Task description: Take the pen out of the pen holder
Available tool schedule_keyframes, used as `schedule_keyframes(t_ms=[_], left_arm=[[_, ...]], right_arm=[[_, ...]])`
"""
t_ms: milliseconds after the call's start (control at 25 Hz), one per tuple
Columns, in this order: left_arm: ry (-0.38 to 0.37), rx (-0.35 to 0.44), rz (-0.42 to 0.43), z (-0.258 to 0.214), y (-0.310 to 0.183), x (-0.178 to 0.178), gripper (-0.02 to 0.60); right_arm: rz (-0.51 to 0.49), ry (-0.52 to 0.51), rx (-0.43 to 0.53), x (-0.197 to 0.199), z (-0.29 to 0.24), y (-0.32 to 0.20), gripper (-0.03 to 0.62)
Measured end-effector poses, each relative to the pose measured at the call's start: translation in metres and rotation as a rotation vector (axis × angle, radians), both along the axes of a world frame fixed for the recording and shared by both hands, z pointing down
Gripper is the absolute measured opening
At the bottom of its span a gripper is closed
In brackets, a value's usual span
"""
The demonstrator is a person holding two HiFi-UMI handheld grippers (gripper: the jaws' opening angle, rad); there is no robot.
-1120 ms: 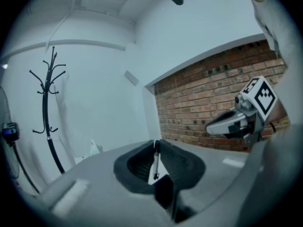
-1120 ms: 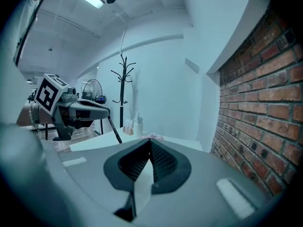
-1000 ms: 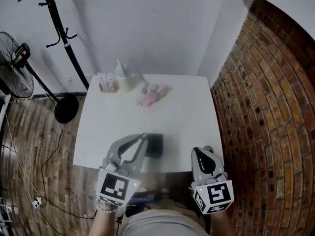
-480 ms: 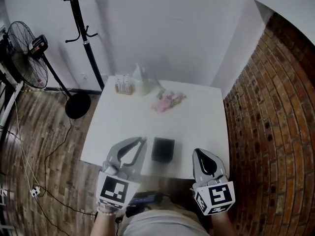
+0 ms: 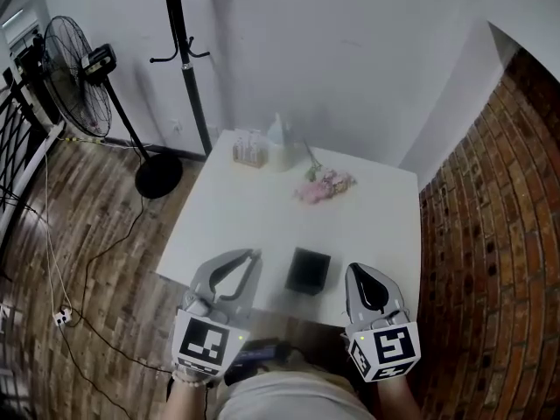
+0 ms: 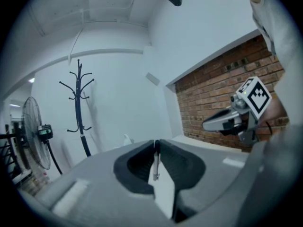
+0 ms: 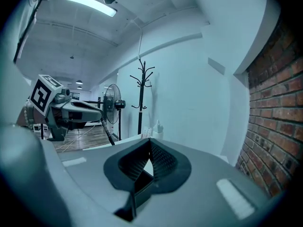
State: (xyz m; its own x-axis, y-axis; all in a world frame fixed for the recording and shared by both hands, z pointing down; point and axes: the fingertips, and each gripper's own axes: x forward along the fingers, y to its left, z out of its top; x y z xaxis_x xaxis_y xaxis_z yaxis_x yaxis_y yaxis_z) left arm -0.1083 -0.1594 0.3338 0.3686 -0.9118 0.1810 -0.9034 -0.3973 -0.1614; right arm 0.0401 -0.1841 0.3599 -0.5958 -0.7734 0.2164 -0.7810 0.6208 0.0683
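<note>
A black square pen holder (image 5: 309, 271) stands near the front edge of the white table (image 5: 236, 217). My left gripper (image 5: 255, 253) hovers just left of the holder and apart from it. In the left gripper view its jaws (image 6: 156, 143) are closed on a thin dark pen (image 6: 155, 167), which hangs between the tips. The head view does not show the pen. My right gripper (image 5: 357, 269) is right of the holder at the table's front edge. It is shut, with nothing between its tips (image 7: 150, 140).
Pink flowers (image 5: 324, 185), a white bottle (image 5: 278, 143) and a small rack (image 5: 249, 150) sit at the table's far edge by the white wall. A brick wall (image 5: 490, 234) runs along the right. A coat stand (image 5: 188, 68) and a fan (image 5: 74, 77) stand at the left on wooden floor.
The head view has swung, so the table and holder sit further right in the frame. Both grippers have shifted left relative to the holder. The left gripper's tips no longer overlap it.
</note>
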Motion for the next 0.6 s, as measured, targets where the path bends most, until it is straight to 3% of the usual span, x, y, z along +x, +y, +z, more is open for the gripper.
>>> schedule_keyframes(t_ms=[240, 400, 600], left_arm=[[0.008, -0.011, -0.050, 0.007, 0.006, -0.015, 0.031], [-0.041, 0.012, -0.058, 0.009, 0.009, -0.025, 0.031], [-0.048, 0.006, -0.087, 0.014, 0.013, -0.038, 0.031]], right_arm=[[-0.056, 0.001, 0.003, -0.018, 0.002, -0.005, 0.002], [-0.087, 0.002, 0.005, -0.028, 0.002, -0.006, 0.002], [-0.116, 0.008, 0.004, -0.040, 0.004, -0.008, 0.002]])
